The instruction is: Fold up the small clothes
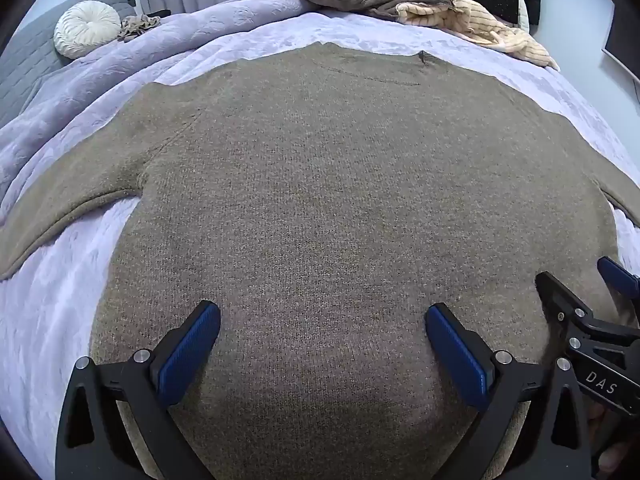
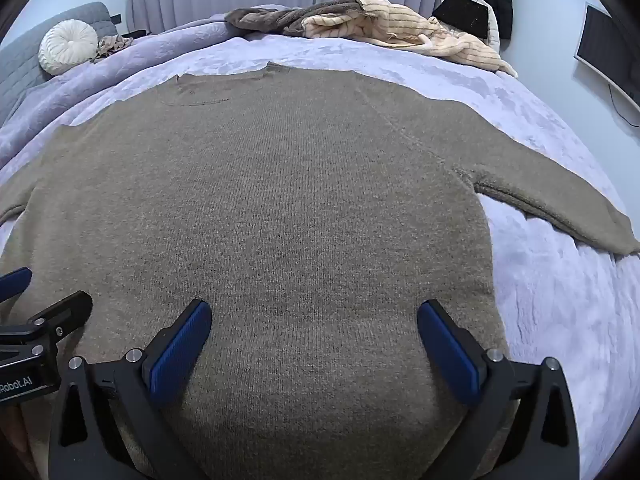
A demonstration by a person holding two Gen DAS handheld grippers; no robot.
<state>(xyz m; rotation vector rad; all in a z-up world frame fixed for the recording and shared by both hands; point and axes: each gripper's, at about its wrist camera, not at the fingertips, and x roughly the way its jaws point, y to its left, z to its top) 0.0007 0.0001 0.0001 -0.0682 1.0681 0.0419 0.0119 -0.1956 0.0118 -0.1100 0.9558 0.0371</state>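
A brown knitted sweater (image 1: 320, 184) (image 2: 280, 200) lies spread flat on the bed, collar at the far side, one sleeve stretched out to each side. My left gripper (image 1: 322, 320) hovers over the sweater's lower part, jaws wide open with only fabric below them. Over the same lower area my right gripper (image 2: 314, 318) is also wide open and holds nothing. The right gripper (image 1: 592, 304) shows at the right edge of the left wrist view; the left gripper (image 2: 36, 300) shows at the left edge of the right wrist view.
The bed is covered by a lilac blanket (image 1: 60, 300) (image 2: 560, 300). At its far side lies a heap of brown and cream striped clothes (image 1: 440, 12) (image 2: 360, 24). A round white cushion (image 1: 86, 34) sits far left. A dark screen (image 2: 608, 48) hangs on the right wall.
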